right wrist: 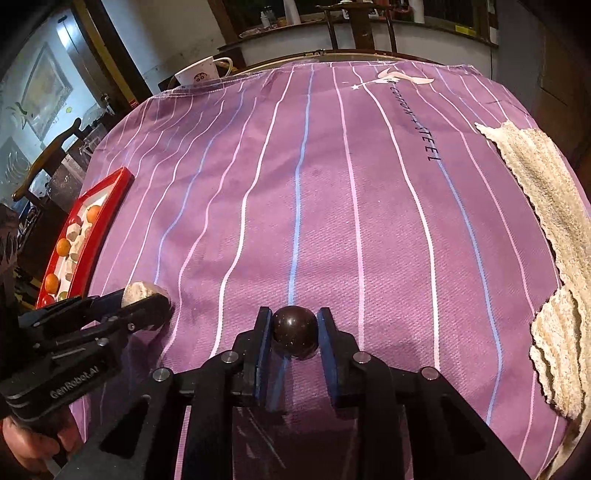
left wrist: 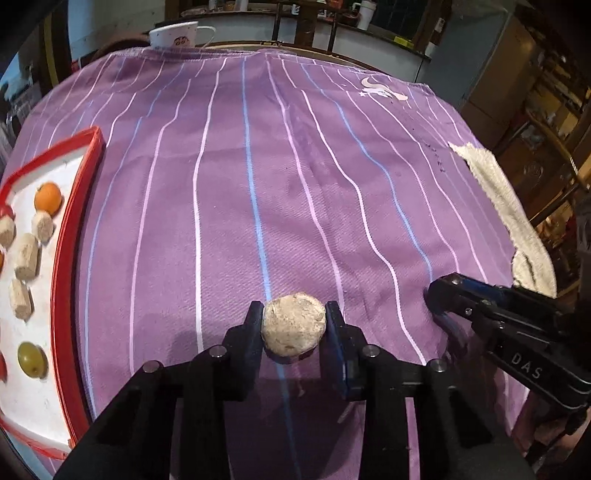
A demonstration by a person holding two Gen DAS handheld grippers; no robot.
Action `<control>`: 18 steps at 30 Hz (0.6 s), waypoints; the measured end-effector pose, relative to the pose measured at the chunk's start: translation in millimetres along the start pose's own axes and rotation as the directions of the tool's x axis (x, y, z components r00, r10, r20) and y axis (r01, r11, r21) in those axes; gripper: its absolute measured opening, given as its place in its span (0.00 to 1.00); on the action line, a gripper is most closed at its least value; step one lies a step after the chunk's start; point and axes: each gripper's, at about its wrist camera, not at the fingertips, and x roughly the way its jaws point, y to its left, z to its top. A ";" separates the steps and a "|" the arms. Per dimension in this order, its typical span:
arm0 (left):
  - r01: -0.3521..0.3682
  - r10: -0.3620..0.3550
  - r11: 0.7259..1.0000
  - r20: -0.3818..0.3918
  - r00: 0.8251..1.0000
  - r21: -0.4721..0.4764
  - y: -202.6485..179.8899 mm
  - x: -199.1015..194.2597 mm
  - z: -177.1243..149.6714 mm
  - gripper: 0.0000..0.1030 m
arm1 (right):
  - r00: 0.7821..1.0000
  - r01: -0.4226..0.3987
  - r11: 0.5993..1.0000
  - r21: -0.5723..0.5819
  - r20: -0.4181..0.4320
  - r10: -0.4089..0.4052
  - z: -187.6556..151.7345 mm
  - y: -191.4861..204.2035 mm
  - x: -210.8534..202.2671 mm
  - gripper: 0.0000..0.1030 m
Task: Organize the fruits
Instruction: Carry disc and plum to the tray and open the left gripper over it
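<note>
My left gripper [left wrist: 293, 325] is shut on a pale beige round fruit [left wrist: 293, 326], low over the purple striped cloth [left wrist: 295, 166]; it also shows in the right wrist view [right wrist: 146, 295] at lower left. My right gripper [right wrist: 294, 328] is shut on a dark brown round fruit [right wrist: 295, 330]. In the left wrist view the right gripper [left wrist: 439, 291] enters from the right; its fruit is hidden there. A red-rimmed tray [left wrist: 74, 236] at the left holds an orange [left wrist: 48, 197], a green fruit [left wrist: 32, 360] and several beige pieces [left wrist: 26, 256].
A white mug [left wrist: 177, 35] stands at the far edge of the table. A cream towel [right wrist: 550, 236] lies along the right edge. Chairs and a counter stand beyond the table. The tray also shows at the left in the right wrist view [right wrist: 94, 236].
</note>
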 end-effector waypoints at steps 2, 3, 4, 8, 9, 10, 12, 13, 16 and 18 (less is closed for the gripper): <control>0.009 -0.008 1.000 0.005 1.000 -0.018 5.1 -5.6 -0.7 0.31 | 1.000 -0.005 1.000 0.007 0.003 0.005 0.4 2.5 -2.6 0.25; 0.016 -0.015 0.999 0.012 1.000 -0.030 7.7 -10.5 -0.8 0.31 | 1.000 -0.008 1.000 0.006 0.006 0.008 0.8 4.7 -4.0 0.25; 0.020 -0.019 0.999 0.019 1.000 -0.037 10.0 -15.2 -0.9 0.31 | 1.000 -0.010 1.000 0.001 0.012 0.010 1.3 8.2 -6.2 0.25; 0.026 -0.022 0.997 0.054 0.998 -0.068 21.7 -38.3 -0.3 0.31 | 0.999 -0.031 0.999 -0.038 0.034 0.032 7.4 29.2 -16.5 0.25; 0.025 -0.020 0.997 0.062 0.998 -0.076 24.8 -43.3 -0.3 0.31 | 0.999 -0.036 0.998 -0.046 0.036 0.037 8.5 34.7 -17.7 0.25; 0.021 -0.015 0.996 0.071 0.997 -0.083 28.7 -48.8 -0.6 0.31 | 0.998 -0.044 0.997 -0.057 0.037 0.046 9.9 41.4 -18.4 0.25; 0.007 0.001 0.996 0.084 0.996 -0.094 37.2 -58.6 -0.3 0.31 | 0.997 -0.061 0.995 -0.076 0.037 0.064 12.5 54.6 -18.8 0.25; 0.000 0.009 0.995 0.090 0.996 -0.099 41.9 -62.7 -0.7 0.31 | 0.997 -0.070 0.994 -0.085 0.036 0.074 13.5 62.1 -18.4 0.25; -0.035 0.049 0.992 0.108 0.993 -0.120 59.6 -77.3 -4.1 0.31 | 0.994 -0.102 0.988 -0.117 0.029 0.106 15.7 85.7 -16.4 0.25; -0.070 0.086 0.988 0.115 0.990 -0.135 72.1 -86.3 -7.4 0.31 | 0.992 -0.123 0.983 -0.138 0.023 0.128 16.8 101.4 -14.9 0.25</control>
